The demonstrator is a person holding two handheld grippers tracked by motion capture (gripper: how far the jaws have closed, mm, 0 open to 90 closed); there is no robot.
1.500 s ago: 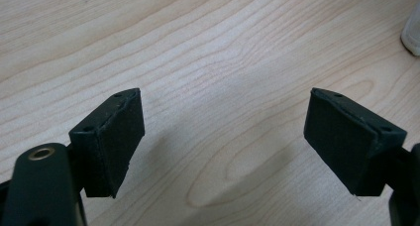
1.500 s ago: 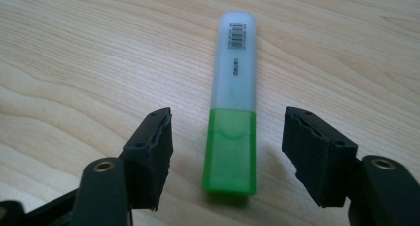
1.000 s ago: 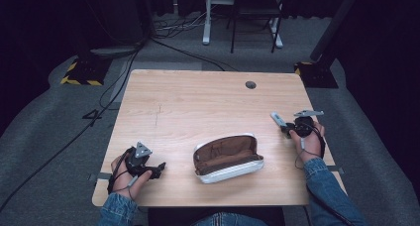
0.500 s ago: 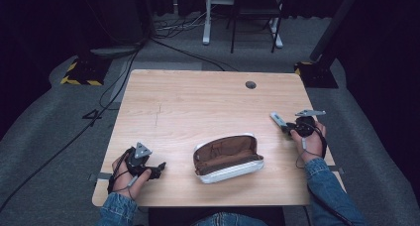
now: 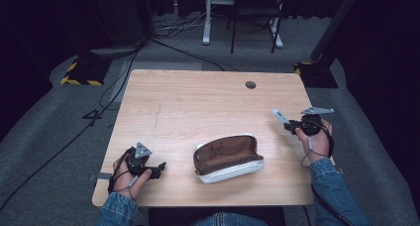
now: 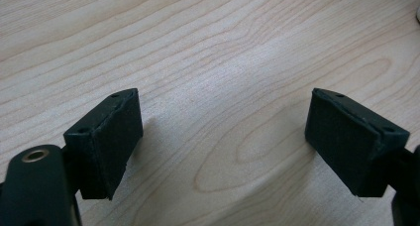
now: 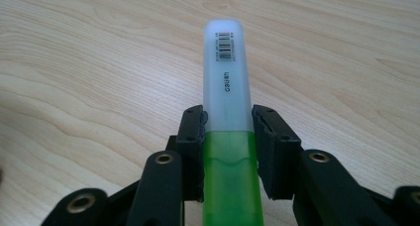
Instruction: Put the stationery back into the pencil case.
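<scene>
A green highlighter [image 7: 228,137] with a frosted white cap sits between the two jaws of my right gripper [image 7: 228,132], which is shut on it. In the high view that gripper [image 5: 292,126] hovers over the table's right edge, and the highlighter [image 5: 280,117] pokes out toward the table's middle. An open pencil case [image 5: 228,156] with a brown lining and pale shell lies near the front edge at centre. My left gripper [image 5: 157,167] rests at the front left corner, pointing toward the case. Its jaws stand wide apart over bare wood in the left gripper view [image 6: 223,141], holding nothing.
The wooden table [image 5: 198,107] has a round cable hole [image 5: 250,84] at the back right. Dark floor with cables, a yellow-striped base [image 5: 79,72] and a chair frame [image 5: 242,18] lie beyond it.
My right gripper has risen slightly with the highlighter in it. The left gripper and the pencil case have stayed where they were.
</scene>
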